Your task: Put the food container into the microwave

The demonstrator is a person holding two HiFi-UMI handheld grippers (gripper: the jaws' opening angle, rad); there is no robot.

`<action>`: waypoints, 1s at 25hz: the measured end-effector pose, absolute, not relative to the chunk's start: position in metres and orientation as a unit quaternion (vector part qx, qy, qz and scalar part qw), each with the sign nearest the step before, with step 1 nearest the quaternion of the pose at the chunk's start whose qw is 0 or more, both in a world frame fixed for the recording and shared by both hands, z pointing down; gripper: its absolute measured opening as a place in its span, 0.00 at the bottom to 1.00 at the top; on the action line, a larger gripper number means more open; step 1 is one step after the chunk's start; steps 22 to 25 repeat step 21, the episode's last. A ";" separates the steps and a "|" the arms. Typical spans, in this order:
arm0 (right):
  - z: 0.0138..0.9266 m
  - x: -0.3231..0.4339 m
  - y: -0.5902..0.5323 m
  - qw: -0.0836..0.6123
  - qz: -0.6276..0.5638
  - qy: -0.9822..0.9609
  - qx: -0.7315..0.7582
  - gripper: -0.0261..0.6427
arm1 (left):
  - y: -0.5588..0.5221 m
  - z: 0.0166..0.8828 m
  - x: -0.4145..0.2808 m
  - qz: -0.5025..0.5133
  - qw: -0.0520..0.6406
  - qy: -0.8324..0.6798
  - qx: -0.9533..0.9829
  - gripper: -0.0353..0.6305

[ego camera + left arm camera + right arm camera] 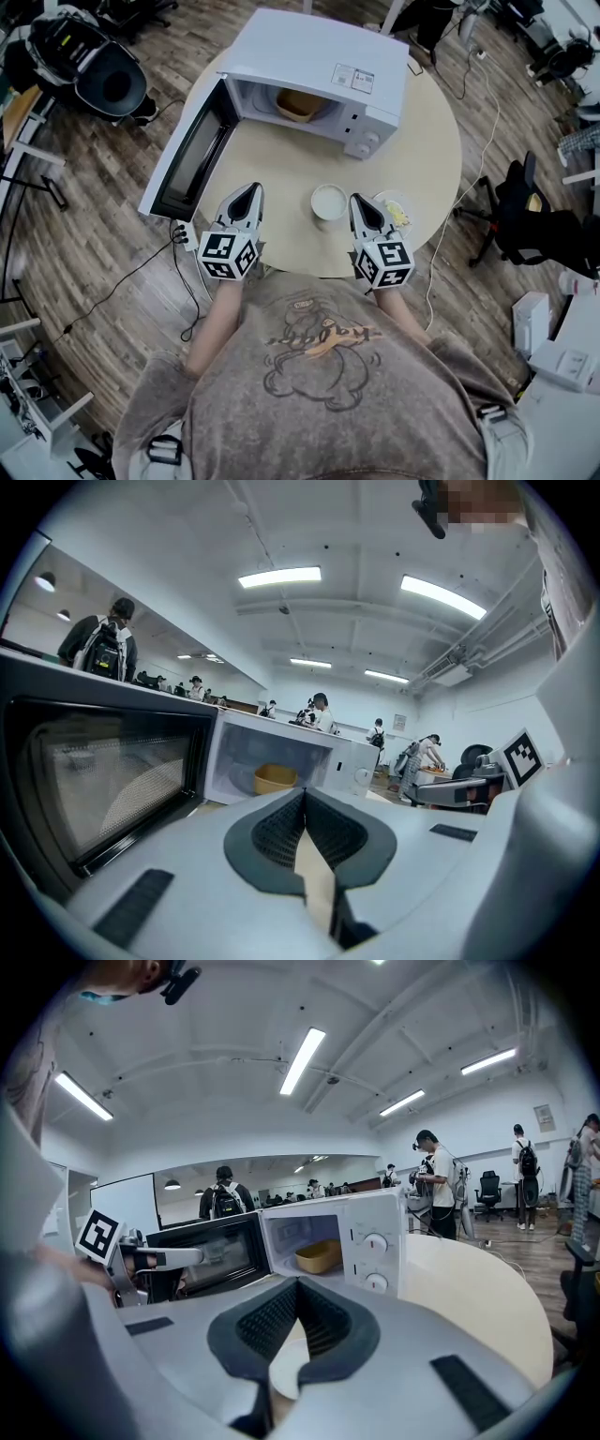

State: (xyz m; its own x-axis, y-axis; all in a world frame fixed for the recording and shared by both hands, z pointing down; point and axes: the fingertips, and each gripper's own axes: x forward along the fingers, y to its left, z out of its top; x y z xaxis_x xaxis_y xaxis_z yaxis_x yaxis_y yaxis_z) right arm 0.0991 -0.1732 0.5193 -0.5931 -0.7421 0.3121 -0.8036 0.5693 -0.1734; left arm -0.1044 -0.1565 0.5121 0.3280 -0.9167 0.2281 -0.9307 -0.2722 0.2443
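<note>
The tan food container [300, 105] sits inside the white microwave [319, 56], whose door [187, 150] hangs open to the left. It also shows in the left gripper view as the container [275, 778] and in the right gripper view as the container [319, 1256], inside the lit cavity. My left gripper [251, 189] rests near the round table's front edge, jaws shut with nothing between them [305, 795]. My right gripper [354, 199] lies beside it, also shut and empty [297, 1284]. Both point toward the microwave, well short of it.
A white round bowl [329, 201] stands on the beige table [431, 141] between the grippers. A plate with yellow food [397, 210] is just right of the right gripper. A power strip [186, 236] and cable hang off the front left. Office chairs and people surround the table.
</note>
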 end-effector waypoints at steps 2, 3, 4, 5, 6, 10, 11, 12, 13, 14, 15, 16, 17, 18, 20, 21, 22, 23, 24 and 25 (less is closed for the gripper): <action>0.519 0.100 -0.174 0.102 0.150 -0.879 0.440 0.03 | -0.157 0.513 -0.105 0.019 0.170 -0.581 0.796 0.10; 0.519 0.100 -0.174 0.103 0.150 -0.879 0.440 0.03 | -0.158 0.513 -0.105 0.019 0.171 -0.581 0.795 0.10; 0.519 0.100 -0.175 0.103 0.150 -0.879 0.440 0.03 | -0.158 0.513 -0.105 0.018 0.172 -0.582 0.795 0.10; 0.518 0.101 -0.175 0.103 0.150 -0.879 0.441 0.03 | -0.158 0.513 -0.105 0.018 0.173 -0.581 0.795 0.10; 0.518 0.101 -0.174 0.103 0.151 -0.879 0.441 0.03 | -0.158 0.514 -0.104 0.017 0.174 -0.581 0.795 0.10; 0.518 0.102 -0.172 0.103 0.152 -0.878 0.441 0.03 | -0.157 0.514 -0.103 0.014 0.176 -0.581 0.795 0.10; 0.518 0.101 -0.172 0.103 0.152 -0.878 0.441 0.03 | -0.157 0.514 -0.103 0.013 0.176 -0.581 0.794 0.10; 0.518 0.101 -0.171 0.103 0.152 -0.879 0.441 0.03 | -0.156 0.514 -0.103 0.013 0.177 -0.581 0.794 0.10; 0.518 0.101 -0.171 0.103 0.153 -0.879 0.441 0.03 | -0.156 0.514 -0.104 0.012 0.178 -0.582 0.794 0.10; 0.518 0.100 -0.170 0.103 0.153 -0.879 0.440 0.03 | -0.155 0.514 -0.104 0.012 0.179 -0.582 0.793 0.10; 0.518 0.099 -0.170 0.103 0.153 -0.879 0.440 0.03 | -0.154 0.514 -0.104 0.012 0.179 -0.582 0.793 0.10; 0.518 0.099 -0.169 0.104 0.153 -0.879 0.439 0.03 | -0.153 0.514 -0.104 0.012 0.179 -0.581 0.794 0.10; 0.518 0.098 -0.169 0.104 0.153 -0.879 0.439 0.03 | -0.153 0.515 -0.104 0.012 0.180 -0.581 0.794 0.10; 0.519 0.098 -0.168 0.104 0.154 -0.879 0.439 0.03 | -0.152 0.515 -0.104 0.012 0.180 -0.581 0.793 0.10; 0.520 0.097 -0.167 0.105 0.154 -0.879 0.438 0.03 | -0.150 0.516 -0.105 0.012 0.181 -0.583 0.792 0.10; 0.520 0.097 -0.166 0.105 0.155 -0.879 0.438 0.03 | -0.149 0.516 -0.106 0.011 0.182 -0.583 0.792 0.10; 0.520 0.097 -0.166 0.105 0.155 -0.879 0.438 0.03 | -0.149 0.516 -0.106 0.011 0.182 -0.583 0.792 0.10; 0.520 0.097 -0.166 0.105 0.155 -0.879 0.438 0.03 | -0.149 0.516 -0.106 0.011 0.182 -0.583 0.792 0.10; 0.520 0.097 -0.166 0.105 0.155 -0.879 0.438 0.03 | -0.149 0.516 -0.106 0.011 0.182 -0.583 0.792 0.10; 0.520 0.097 -0.166 0.105 0.155 -0.879 0.438 0.03 | -0.149 0.516 -0.106 0.011 0.182 -0.583 0.792 0.10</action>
